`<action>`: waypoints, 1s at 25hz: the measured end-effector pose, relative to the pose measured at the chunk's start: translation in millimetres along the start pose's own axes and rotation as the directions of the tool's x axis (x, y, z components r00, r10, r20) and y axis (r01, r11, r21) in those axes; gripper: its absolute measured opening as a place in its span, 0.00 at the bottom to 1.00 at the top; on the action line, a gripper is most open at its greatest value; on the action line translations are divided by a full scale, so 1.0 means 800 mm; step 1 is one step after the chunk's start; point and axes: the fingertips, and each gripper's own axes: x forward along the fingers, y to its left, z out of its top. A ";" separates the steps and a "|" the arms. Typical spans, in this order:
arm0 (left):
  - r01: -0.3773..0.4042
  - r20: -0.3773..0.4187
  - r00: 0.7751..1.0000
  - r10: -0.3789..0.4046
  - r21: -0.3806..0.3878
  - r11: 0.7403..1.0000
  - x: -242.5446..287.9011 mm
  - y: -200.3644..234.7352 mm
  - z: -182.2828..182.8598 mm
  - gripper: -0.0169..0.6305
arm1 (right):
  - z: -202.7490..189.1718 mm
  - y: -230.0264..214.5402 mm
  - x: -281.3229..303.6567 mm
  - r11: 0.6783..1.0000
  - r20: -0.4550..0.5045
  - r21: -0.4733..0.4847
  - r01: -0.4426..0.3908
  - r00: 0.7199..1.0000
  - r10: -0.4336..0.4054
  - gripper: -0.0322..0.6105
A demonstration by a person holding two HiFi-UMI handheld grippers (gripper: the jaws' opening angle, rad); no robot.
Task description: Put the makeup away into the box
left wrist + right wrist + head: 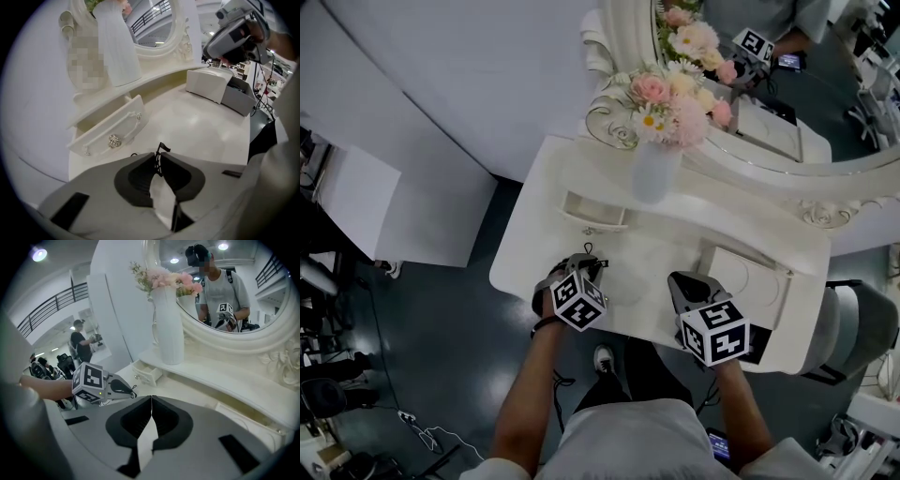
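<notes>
- Head view, looking steeply down: a white vanity table (652, 246) with both hand-held grippers over its near edge, the left gripper (586, 263) in front of a small drawer (592, 212) and the right gripper (681, 282) further right.
- In the left gripper view, the left gripper (158, 156) has its jaws drawn in on a thin black item (162, 149). The dark pads pinch it at the very tips, and a short bent end pokes out above them.
- The item is probably a small makeup tool. It is too slight in every view to say which, or whether it touches the tabletop.
- From the right gripper view the same thin black item (133, 390) shows as a small loop at the nose of the left gripper (127, 391).
- The right gripper (151, 402) has its jaws pressed together along their length with nothing between them.
- The white box (741, 279) lies flat at the table's right end, just beside the right gripper and well apart from the left one. It also shows in the left gripper view (207, 85).
- The drawer (110, 132) stands pulled out, just beyond the left gripper's tips.
- A white vase (654, 173) of pink and white flowers (672, 97) stands behind the drawer, before an oval mirror (787, 75).
</notes>
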 end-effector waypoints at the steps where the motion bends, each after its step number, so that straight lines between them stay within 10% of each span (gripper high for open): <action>1: -0.004 -0.004 1.000 0.004 0.003 1.000 -0.001 0.000 -0.001 0.13 | -0.001 0.001 -0.003 1.000 0.003 0.002 0.002 1.000 -0.002 0.06; 25: -0.023 0.192 0.981 0.000 0.115 0.993 -0.108 -0.079 0.067 0.09 | -0.065 0.006 -0.146 0.974 0.137 0.117 0.193 0.968 -0.208 0.06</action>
